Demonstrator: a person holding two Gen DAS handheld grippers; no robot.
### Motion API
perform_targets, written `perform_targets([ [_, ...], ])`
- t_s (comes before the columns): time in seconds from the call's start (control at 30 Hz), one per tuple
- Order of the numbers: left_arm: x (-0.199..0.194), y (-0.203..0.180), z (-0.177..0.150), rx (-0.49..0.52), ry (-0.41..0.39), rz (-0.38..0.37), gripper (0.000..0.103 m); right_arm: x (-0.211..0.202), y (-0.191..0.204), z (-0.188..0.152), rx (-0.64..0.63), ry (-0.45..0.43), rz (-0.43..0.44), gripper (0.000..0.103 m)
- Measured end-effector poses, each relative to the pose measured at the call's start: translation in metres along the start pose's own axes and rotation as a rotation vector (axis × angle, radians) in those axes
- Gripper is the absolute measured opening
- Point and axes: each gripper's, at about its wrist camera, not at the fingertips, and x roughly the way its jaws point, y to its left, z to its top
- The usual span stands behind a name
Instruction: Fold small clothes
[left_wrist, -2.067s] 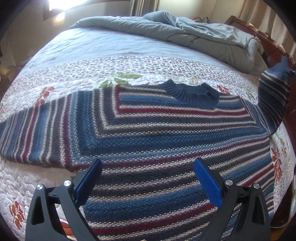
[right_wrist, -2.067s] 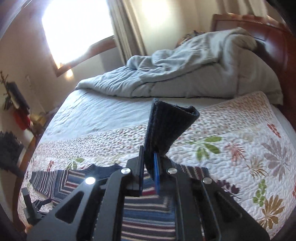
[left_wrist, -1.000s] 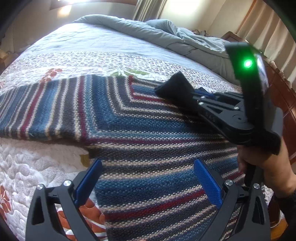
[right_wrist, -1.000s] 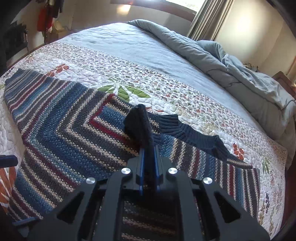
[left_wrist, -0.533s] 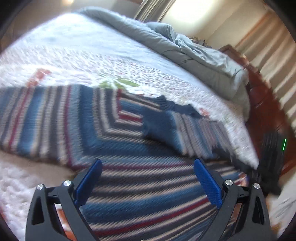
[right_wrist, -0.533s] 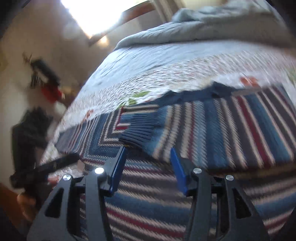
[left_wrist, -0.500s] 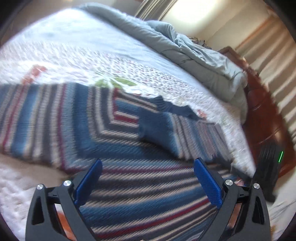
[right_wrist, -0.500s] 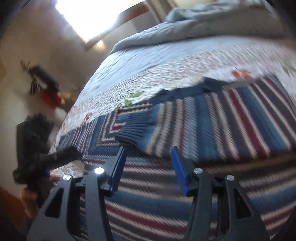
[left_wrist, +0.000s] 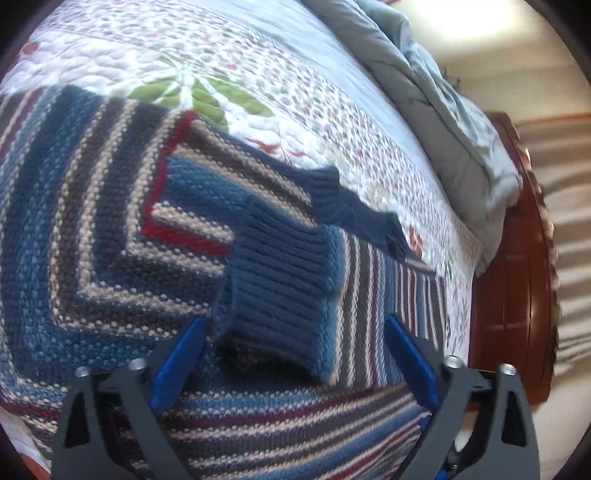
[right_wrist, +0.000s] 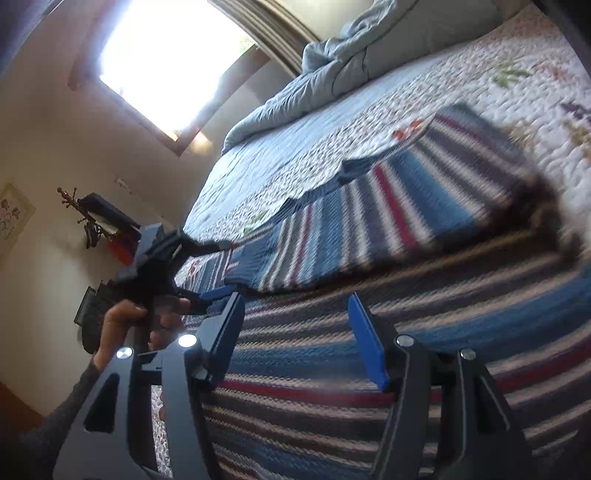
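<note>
One striped sweater (left_wrist: 110, 236) lies flat on the quilted bed (left_wrist: 280, 81), its right sleeve folded across the chest so the ribbed cuff (left_wrist: 280, 280) rests below the collar. Left tongs (left_wrist: 295, 358) hover at the cuff, closing, pads not pressing it. Right tongs (right_wrist: 295, 332) are opening above the sweater's lower body, holding nothing.

Bright window (right_wrist: 162, 70) in a cream wall (right_wrist: 48, 155); quilted bed (left_wrist: 295, 96), rumpled grey duvet (left_wrist: 443, 103), dark wooden headboard (left_wrist: 509, 266).
</note>
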Motion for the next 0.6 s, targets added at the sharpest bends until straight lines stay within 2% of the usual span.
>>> perform_targets([
  [0.03, 0.002, -0.002, 0.000, 0.003, -0.002, 0.018, 0.059, -0.016, -0.010, 0.008, 0.004, -0.021, -0.029, 0.060],
  [0.07, 0.002, -0.001, 0.000, -0.001, -0.007, 0.020, 0.055, -0.027, -0.017, 0.013, 0.003, -0.036, -0.056, 0.061],
  [0.1, 0.003, -0.001, -0.001, -0.005, -0.012, 0.017, 0.043, -0.043, -0.030, 0.023, -0.001, -0.055, -0.106, 0.061],
  [0.13, 0.004, -0.002, -0.001, 0.001, -0.015, 0.020, 0.024, -0.053, -0.039, 0.028, -0.008, -0.063, -0.159, 0.061],
  [0.17, 0.006, -0.003, 0.000, 0.004, -0.019, 0.026, 0.018, -0.063, -0.051, 0.036, -0.012, -0.071, -0.239, 0.062],
  [0.23, 0.006, -0.004, -0.001, 0.010, -0.035, 0.028, 0.011, -0.074, -0.073, 0.049, -0.004, -0.065, -0.323, 0.060],
  [0.33, 0.000, -0.005, -0.007, 0.035, -0.064, 0.031, 0.009, -0.075, -0.095, 0.059, -0.007, -0.022, -0.394, 0.057],
  [0.5, -0.023, -0.004, 0.001, 0.039, -0.128, 0.007, 0.009, -0.044, -0.090, 0.047, -0.116, 0.056, -0.455, 0.053],
  [0.6, -0.023, -0.002, 0.007, 0.050, -0.122, 0.034, 0.009, -0.028, -0.089, 0.040, -0.182, 0.088, -0.474, 0.052],
])
